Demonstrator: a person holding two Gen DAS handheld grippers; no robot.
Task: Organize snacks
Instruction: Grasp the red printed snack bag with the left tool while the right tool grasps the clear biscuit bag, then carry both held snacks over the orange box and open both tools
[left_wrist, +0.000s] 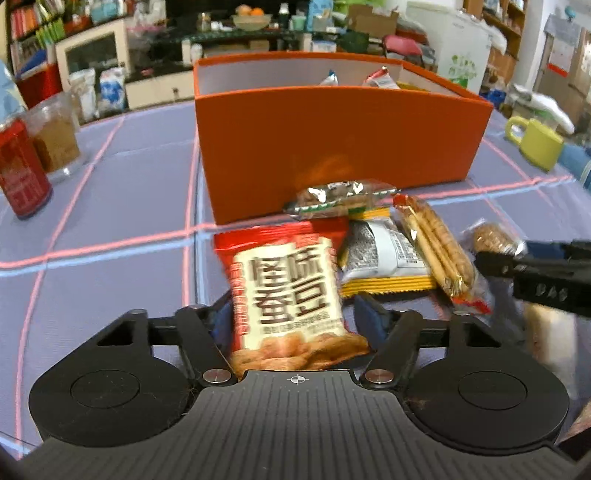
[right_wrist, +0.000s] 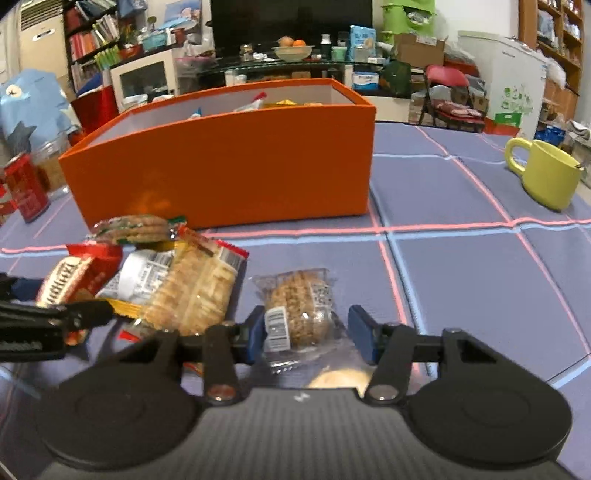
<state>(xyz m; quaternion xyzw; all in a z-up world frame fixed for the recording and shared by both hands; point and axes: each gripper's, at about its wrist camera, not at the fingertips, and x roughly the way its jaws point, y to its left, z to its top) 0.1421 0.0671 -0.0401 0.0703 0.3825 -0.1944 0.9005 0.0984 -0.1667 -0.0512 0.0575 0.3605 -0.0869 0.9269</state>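
Step in hand: pickup of two snacks. The left tongs (left_wrist: 291, 314) stand part-way closed around the red-and-cream printed snack packet (left_wrist: 288, 291), which sits between the blue pads; firm contact is probable but not clear. The right tongs (right_wrist: 308, 328) are half closed, straddling the clear-wrapped round oat biscuit (right_wrist: 301, 308); the left pad touches the wrapper, the right pad stands apart. Both items lie on the purple grid-lined table (right_wrist: 461, 280), near the orange rectangular cardboard box (right_wrist: 229, 166). Next: close fully, lift, carry over the box's near wall. The box contents are mostly hidden.
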